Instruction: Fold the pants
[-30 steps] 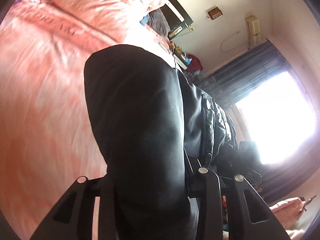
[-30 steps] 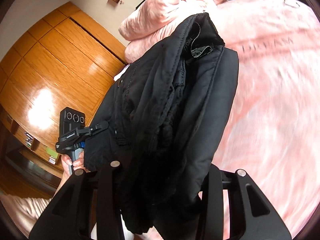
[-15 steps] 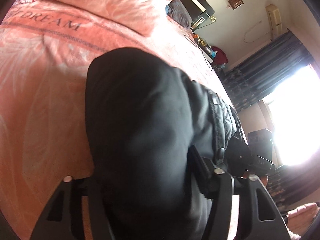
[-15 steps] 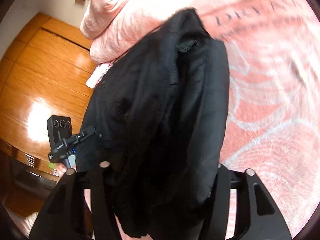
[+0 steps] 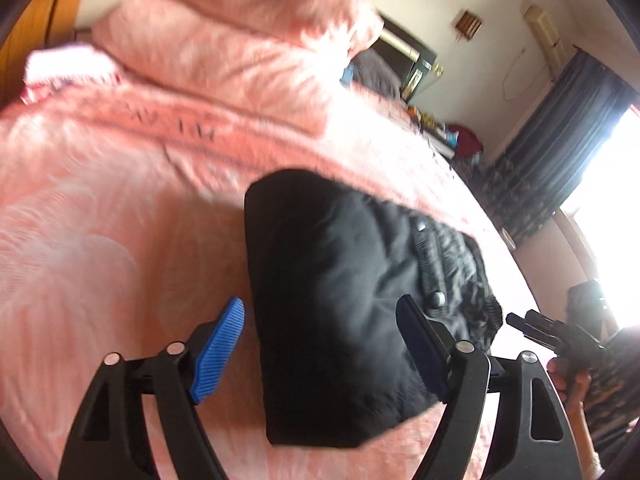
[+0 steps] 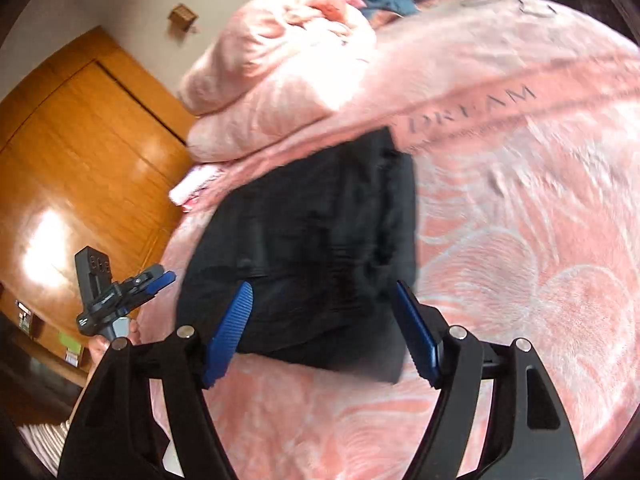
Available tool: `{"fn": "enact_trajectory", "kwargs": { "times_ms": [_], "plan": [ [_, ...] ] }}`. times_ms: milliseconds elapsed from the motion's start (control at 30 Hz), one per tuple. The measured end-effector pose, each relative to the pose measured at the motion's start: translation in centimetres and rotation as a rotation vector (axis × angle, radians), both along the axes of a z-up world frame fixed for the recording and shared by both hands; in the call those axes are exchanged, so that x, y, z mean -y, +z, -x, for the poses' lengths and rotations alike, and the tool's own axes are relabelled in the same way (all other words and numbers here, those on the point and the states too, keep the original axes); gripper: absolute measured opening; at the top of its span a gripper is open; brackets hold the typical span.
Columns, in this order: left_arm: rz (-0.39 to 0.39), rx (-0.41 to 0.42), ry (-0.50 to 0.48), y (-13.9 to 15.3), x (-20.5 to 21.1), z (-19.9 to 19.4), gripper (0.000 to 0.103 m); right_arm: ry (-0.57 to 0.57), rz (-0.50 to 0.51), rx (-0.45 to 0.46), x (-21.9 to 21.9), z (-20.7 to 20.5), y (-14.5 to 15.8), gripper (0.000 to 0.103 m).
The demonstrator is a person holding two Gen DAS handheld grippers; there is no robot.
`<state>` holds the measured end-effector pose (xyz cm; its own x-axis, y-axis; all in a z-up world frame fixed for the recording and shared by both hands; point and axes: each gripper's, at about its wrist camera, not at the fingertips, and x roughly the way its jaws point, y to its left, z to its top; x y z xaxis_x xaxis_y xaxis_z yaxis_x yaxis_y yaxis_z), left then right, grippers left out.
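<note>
Lying folded on the pink blanket [image 5: 100, 240], black pants [image 5: 340, 300] (edges clear); both grippers' jaws just opened wide, empty.

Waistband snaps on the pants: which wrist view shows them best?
Left wrist view. The folded black pants turn their ribbed waistband and two metal snaps to that camera. In the right wrist view, the pants are only a dark, blurred bundle; no snaps can be made out.

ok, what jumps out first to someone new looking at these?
The folded black pants lying on the pink blanket, dead centre. Then both grippers, left and right, jaws open with blue pads clear of the cloth, just opened. An orange wardrobe glows at left.
</note>
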<state>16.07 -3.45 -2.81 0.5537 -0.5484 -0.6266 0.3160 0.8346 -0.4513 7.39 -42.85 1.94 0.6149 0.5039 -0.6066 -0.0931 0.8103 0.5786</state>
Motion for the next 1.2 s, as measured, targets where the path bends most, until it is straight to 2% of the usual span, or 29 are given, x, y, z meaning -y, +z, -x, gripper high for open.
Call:
{"fn": "enact_trajectory", "kwargs": {
  "times_ms": [67,133,233,300,333,367,467,533,567,600,633,733,767,900,1200],
  "plan": [
    [0.014,0.021,-0.015,0.8,0.6,1.1,0.082,0.021,0.007,0.011,-1.2,-0.1,0.9,0.066],
    [-0.006,0.014,-0.027,0.9,1.7,1.6,0.083,0.05,0.008,0.017,-2.4,-0.9,1.5,0.065],
    [-0.033,-0.025,-0.045,0.0,3.4,1.3,0.083,0.044,0.053,-0.031,-3.6,-2.0,1.0,0.063],
    [-0.076,-0.068,-0.039,-1.0,4.2,1.0,0.083,0.024,0.101,-0.081,-3.9,-2.1,0.1,0.06],
    [-0.104,-0.076,-0.032,-1.4,4.5,1.0,0.083,0.008,0.125,-0.113,-3.7,-2.2,-0.9,0.055],
    [-0.142,-0.07,-0.028,-1.8,4.9,0.9,0.083,0.004,0.127,-0.13,-3.7,-2.1,-1.7,0.055],
    [-0.198,-0.055,-0.031,-2.3,5.5,1.1,0.083,-0.015,0.113,-0.127,-3.3,-1.2,-1.7,0.055],
    [-0.219,-0.044,-0.026,-1.5,5.6,2.0,0.083,-0.047,0.144,-0.116,-3.5,0.1,-0.6,0.058],
    [-0.233,-0.024,-0.024,-0.8,5.6,2.8,0.085,-0.063,0.191,-0.111,-3.8,0.8,0.1,0.067],
    [-0.258,-0.006,-0.015,-0.3,5.8,3.5,0.092,-0.092,0.274,-0.099,-4.5,1.9,1.1,0.078],
    [-0.274,0.015,-0.007,0.5,5.9,4.4,0.098,-0.114,0.341,-0.089,-5.3,2.6,1.7,0.082],
    [-0.281,0.058,0.01,2.1,6.0,6.9,0.099,-0.175,0.508,-0.037,-7.8,5.4,3.5,0.095],
    [-0.309,0.051,0.026,2.4,6.1,7.7,0.099,-0.186,0.52,-0.025,-8.3,6.3,3.9,0.095],
    [-0.338,0.037,0.046,3.1,6.0,9.7,0.099,-0.201,0.497,-0.002,-9.9,8.7,4.8,0.1],
    [-0.388,0.031,0.121,3.7,4.2,11.4,0.099,-0.22,0.529,-0.015,-11.2,10.7,6.3,0.1]
  ]
}}
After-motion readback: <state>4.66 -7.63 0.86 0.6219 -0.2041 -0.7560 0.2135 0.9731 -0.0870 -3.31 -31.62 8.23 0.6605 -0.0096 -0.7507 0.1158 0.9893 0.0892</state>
